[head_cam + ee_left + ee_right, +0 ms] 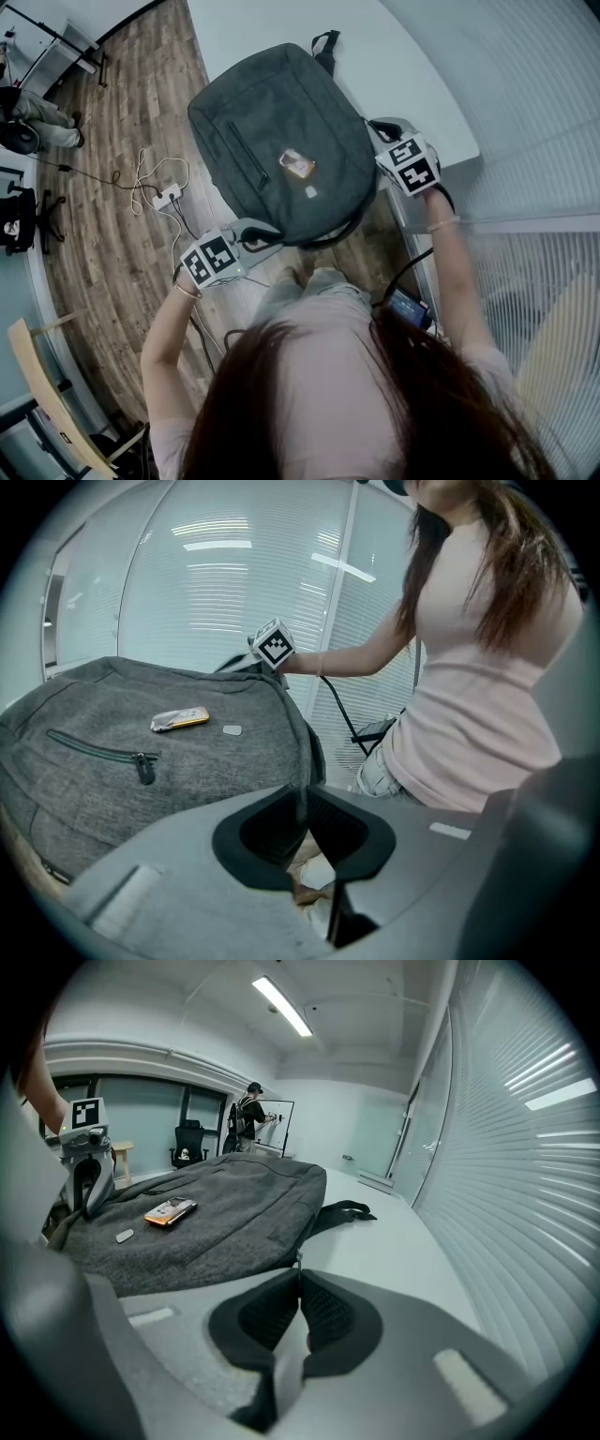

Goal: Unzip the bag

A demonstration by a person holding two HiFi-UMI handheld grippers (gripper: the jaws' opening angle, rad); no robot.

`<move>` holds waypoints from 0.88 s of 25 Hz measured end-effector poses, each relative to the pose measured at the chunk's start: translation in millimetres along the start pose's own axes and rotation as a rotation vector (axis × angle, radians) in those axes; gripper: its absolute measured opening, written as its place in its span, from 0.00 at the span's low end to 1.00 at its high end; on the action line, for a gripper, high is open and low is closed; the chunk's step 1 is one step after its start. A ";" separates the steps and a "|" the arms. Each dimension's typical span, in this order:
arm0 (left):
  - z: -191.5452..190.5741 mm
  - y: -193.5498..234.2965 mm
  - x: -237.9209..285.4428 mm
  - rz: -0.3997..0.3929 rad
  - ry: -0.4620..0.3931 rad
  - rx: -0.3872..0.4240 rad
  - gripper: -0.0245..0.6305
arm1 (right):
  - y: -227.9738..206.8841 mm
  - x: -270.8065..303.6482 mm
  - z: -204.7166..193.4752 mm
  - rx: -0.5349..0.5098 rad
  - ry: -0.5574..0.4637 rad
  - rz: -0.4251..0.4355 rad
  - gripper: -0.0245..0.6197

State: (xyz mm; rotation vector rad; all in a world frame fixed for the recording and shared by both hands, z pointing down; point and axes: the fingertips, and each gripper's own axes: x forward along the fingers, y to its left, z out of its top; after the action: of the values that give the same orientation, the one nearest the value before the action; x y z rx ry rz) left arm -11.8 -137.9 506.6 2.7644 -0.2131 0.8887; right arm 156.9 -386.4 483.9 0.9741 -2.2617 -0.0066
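Observation:
A dark grey backpack (pixel 272 122) (pixel 187 761) (pixel 216 1222) lies flat at the near edge of the white table (pixel 403 56). A small orange and silver tag (pixel 297 163) (pixel 180 720) sits on its front, beside a closed pocket zip (pixel 103 752). My left gripper (pixel 258 230) (pixel 302 808) is shut on the bag's near edge, which runs down between the jaws. At the bag's right side my right gripper (pixel 380 131) (pixel 298 1283) is shut on a small metal zipper pull (pixel 298 1258). Each gripper shows in the other's view, the left gripper (pixel 86 1162) and the right gripper (pixel 248 660).
A black strap (pixel 342 1211) (pixel 325 45) trails off the bag's far end. The wooden floor on the left holds cables and a power strip (pixel 167 195). A slatted glass wall (pixel 534 141) stands to the right. A person (pixel 248 1110) stands far off.

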 end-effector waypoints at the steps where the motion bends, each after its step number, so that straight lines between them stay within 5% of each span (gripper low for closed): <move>1: -0.2 0.2 0.1 -0.002 0.001 -0.001 0.12 | -1.1 1.9 1.3 -0.007 0.000 0.003 0.05; 22: 2.0 -0.2 1.6 -0.022 0.002 -0.009 0.12 | -11.9 22.2 13.0 -0.060 0.075 0.039 0.06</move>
State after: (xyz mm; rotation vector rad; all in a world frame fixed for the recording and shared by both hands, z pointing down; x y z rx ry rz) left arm -9.3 -138.2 506.0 2.7519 -0.1853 0.8823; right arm 145.9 -412.5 483.5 0.8845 -2.1987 -0.0200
